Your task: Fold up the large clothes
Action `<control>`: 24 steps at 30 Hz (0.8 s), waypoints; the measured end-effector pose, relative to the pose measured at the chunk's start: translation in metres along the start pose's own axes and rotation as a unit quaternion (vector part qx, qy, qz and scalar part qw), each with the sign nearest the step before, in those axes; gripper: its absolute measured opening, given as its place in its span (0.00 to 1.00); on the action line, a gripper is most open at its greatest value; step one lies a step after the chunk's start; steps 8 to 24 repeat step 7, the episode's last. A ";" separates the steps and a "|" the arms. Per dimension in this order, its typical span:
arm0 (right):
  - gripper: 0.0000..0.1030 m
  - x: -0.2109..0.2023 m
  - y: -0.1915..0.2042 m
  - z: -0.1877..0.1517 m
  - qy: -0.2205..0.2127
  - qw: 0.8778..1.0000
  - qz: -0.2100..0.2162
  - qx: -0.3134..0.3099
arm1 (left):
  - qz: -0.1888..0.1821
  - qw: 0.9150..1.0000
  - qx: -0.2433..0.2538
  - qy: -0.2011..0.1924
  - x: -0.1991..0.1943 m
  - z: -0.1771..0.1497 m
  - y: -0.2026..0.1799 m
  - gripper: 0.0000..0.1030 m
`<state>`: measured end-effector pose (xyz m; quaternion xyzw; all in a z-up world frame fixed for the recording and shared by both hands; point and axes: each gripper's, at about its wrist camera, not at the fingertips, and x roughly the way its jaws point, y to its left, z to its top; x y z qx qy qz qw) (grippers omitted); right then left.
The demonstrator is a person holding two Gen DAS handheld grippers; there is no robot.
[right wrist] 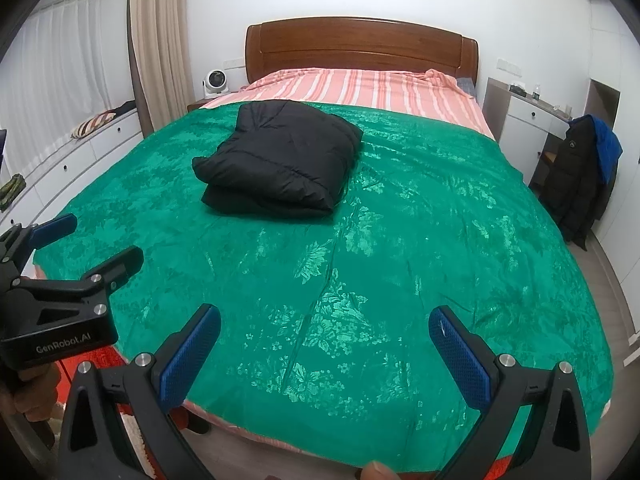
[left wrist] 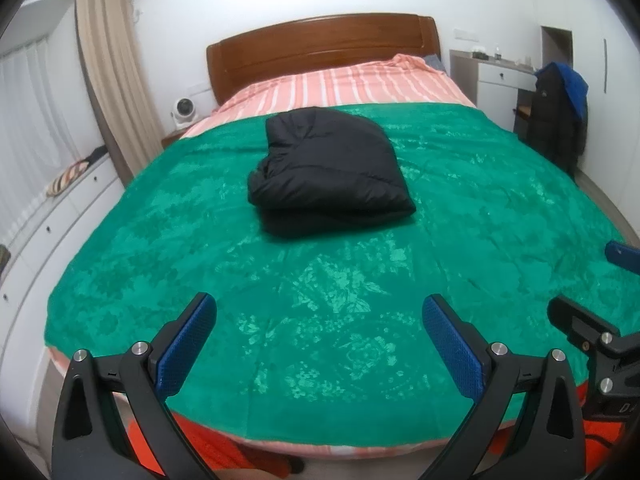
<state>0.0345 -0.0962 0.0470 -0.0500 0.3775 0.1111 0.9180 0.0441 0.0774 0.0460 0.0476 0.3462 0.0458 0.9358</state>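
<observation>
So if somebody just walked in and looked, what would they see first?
Probably the puffy black jacket, folded into a bundle in the middle of the shiny green bedspread. Behind it are a pink striped sheet and a brown wooden headboard. Up close, the left claw and right claw both hang open over the foot of the bed, holding nothing.

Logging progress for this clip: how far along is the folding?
Done, it seems: the black jacket lies as a compact folded bundle on the green bedspread. In hand: nothing; left gripper and right gripper are open, away from it. Left: perhaps the coats on the chair.
</observation>
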 end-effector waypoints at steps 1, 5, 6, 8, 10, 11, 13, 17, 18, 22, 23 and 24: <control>1.00 0.000 0.000 0.000 0.000 1.000 0.001 0.000 | 0.000 1.000 -0.003 0.000 0.000 -0.001 0.000 1.00; 1.00 0.001 -0.002 0.000 0.000 1.000 0.000 0.003 | 0.003 1.000 -0.009 -0.008 -0.003 -0.001 0.001 1.00; 1.00 0.002 -0.002 0.001 0.000 1.000 0.000 0.004 | 0.005 1.000 -0.007 -0.010 -0.003 0.000 0.001 1.00; 1.00 0.001 -0.002 0.001 0.000 1.000 0.001 0.006 | 0.006 1.000 -0.006 -0.012 -0.004 0.000 0.001 1.00; 1.00 0.001 -0.002 0.001 0.000 1.000 0.001 0.006 | 0.006 1.000 -0.006 -0.012 -0.004 0.000 0.001 1.00; 1.00 0.001 -0.002 0.001 0.000 1.000 0.001 0.006 | 0.006 1.000 -0.006 -0.012 -0.004 0.000 0.001 1.00; 1.00 0.001 -0.002 0.001 0.000 1.000 0.001 0.006 | 0.006 1.000 -0.006 -0.012 -0.004 0.000 0.001 1.00; 1.00 0.001 -0.002 0.001 0.000 1.000 0.001 0.006 | 0.006 1.000 -0.006 -0.012 -0.004 0.000 0.001 1.00; 1.00 0.001 -0.002 0.001 0.000 1.000 0.001 0.006 | 0.006 1.000 -0.006 -0.012 -0.004 0.000 0.001 1.00; 1.00 0.001 -0.002 0.001 0.000 1.000 0.001 0.006 | 0.006 1.000 -0.006 -0.012 -0.004 0.000 0.001 1.00; 1.00 0.001 -0.002 0.001 0.000 1.000 0.001 0.006 | 0.006 1.000 -0.006 -0.012 -0.004 0.000 0.001 1.00; 1.00 0.001 -0.002 0.001 0.000 1.000 0.001 0.006 | 0.006 1.000 -0.006 -0.012 -0.004 0.000 0.001 1.00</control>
